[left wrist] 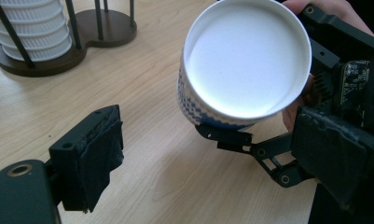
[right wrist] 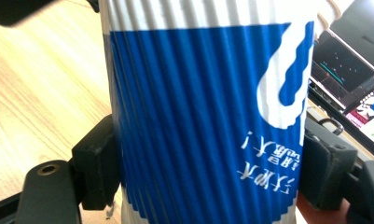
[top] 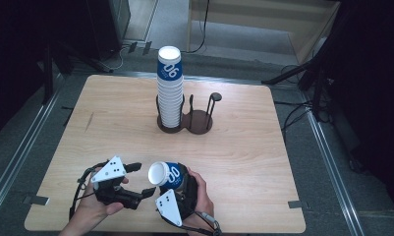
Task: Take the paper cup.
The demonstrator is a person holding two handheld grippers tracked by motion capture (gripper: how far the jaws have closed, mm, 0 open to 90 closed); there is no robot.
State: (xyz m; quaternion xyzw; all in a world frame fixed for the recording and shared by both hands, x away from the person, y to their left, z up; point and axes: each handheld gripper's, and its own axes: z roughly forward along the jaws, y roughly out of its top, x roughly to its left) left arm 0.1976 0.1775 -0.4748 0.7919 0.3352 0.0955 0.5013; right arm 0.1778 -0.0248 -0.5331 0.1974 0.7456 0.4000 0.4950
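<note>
High view: right tongs (top: 171, 183) near the front edge of the bench (top: 111, 123), clenched on a blue-and-white paper cup (top: 166, 174) held sideways, white end turned toward the left tongs (top: 137, 179). Left tongs sit just beside that end, jaws spread wide, grasping nothing.

Right gripper view: cup's ribbed blue wall (right wrist: 198, 116) sits between both black jaws w/ pads pressed on either side, print upside down, so the grip looks firm.

Left gripper view: white round end of the cup (left wrist: 247, 58) faces the camera, slightly above and beyond the left jaws' gap; pads (left wrist: 100, 154) well apart, not touching the cup. Can't tell for sure whether that flat white face is the base or the inside seen head-on; looks like a closed base w/ a raised rim.

Farther back, mid-bench: dark two-slot cup holder (top: 194, 123). Left slot carries a tall stack of cups (top: 170, 93), right slot bare apart from its rods.

Step, as I read it: one cup is out of the stack and held low by the right hand; prob. a handover or a two-handed re-grip is under way, w/ left tongs lined up to take the white end.

Next move calls for: left tongs to advance a bit, centre the rim between the pads, close gently (paper wall crushes easily), and right tongs to let go only once left grip is sure. Cup must stay off the bench edge.
</note>
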